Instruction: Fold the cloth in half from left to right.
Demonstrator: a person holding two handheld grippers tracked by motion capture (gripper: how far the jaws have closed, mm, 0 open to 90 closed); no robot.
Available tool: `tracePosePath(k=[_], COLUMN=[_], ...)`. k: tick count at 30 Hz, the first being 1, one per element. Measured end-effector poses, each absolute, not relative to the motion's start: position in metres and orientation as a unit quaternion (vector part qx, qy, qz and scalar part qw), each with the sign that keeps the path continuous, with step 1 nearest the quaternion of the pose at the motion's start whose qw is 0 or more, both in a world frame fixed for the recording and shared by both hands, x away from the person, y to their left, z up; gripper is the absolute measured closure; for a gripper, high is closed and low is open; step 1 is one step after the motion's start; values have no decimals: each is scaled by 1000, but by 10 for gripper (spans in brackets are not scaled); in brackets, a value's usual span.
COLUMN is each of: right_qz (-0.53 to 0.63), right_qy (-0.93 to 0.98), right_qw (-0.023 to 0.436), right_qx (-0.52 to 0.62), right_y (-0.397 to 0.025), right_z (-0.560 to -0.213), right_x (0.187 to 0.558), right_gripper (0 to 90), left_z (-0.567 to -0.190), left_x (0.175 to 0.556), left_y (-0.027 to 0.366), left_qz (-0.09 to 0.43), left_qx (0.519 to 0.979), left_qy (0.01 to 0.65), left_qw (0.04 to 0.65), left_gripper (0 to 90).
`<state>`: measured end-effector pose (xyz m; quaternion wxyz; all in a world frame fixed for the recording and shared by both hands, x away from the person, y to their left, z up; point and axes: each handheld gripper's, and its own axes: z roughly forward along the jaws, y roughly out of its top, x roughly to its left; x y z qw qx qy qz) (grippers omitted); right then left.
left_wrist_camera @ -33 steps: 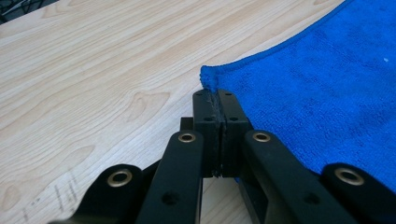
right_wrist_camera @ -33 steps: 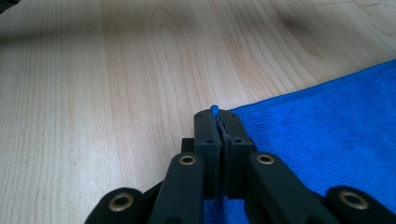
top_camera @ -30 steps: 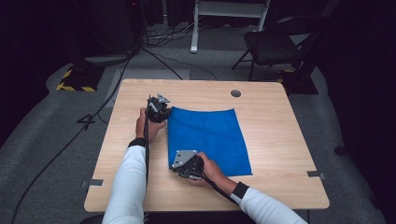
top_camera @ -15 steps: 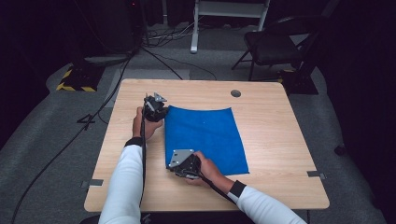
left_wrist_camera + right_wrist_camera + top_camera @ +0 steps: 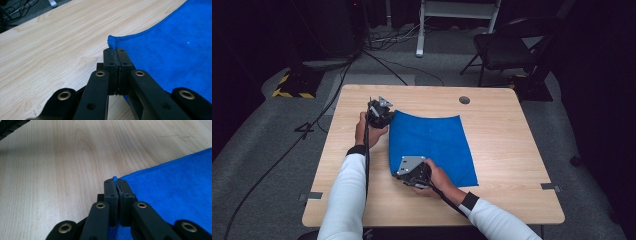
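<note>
High view: both grippers' fingers pinch the blue cloth's left corners.

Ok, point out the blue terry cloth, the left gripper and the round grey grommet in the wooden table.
blue terry cloth (image 5: 432, 142): high view, middle of its flat face.
left gripper (image 5: 116, 53): left gripper view, tips of its closed jaws pinching the cloth's corner.
round grey grommet (image 5: 464, 100): high view, its centre.

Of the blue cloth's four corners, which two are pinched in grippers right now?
The two left-edge corners of the blue terry cloth: far-left in the left gripper, near-left in the right gripper. Both right corners lie free.
</note>
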<state>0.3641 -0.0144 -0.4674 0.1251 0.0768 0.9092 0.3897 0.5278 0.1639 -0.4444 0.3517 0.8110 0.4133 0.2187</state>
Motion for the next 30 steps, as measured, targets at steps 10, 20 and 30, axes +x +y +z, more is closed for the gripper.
tracePosePath(k=[10, 20, 30], right_qz=[403, 419, 418], right_qy=[899, 885, 882], right_qw=[148, 167, 172], right_qx=[92, 114, 135], right_y=[-42, -71, -95], right_z=[-449, -436, -441], right_x=[362, 360, 364], right_gripper=[880, 880, 880], left_z=[-428, -421, -417], left_x=[528, 529, 530], left_y=[137, 116, 101], left_qz=[228, 231, 235], left_qx=[811, 816, 819], left_qy=[393, 377, 366], left_qw=[369, 373, 374], left_gripper=[887, 886, 886])
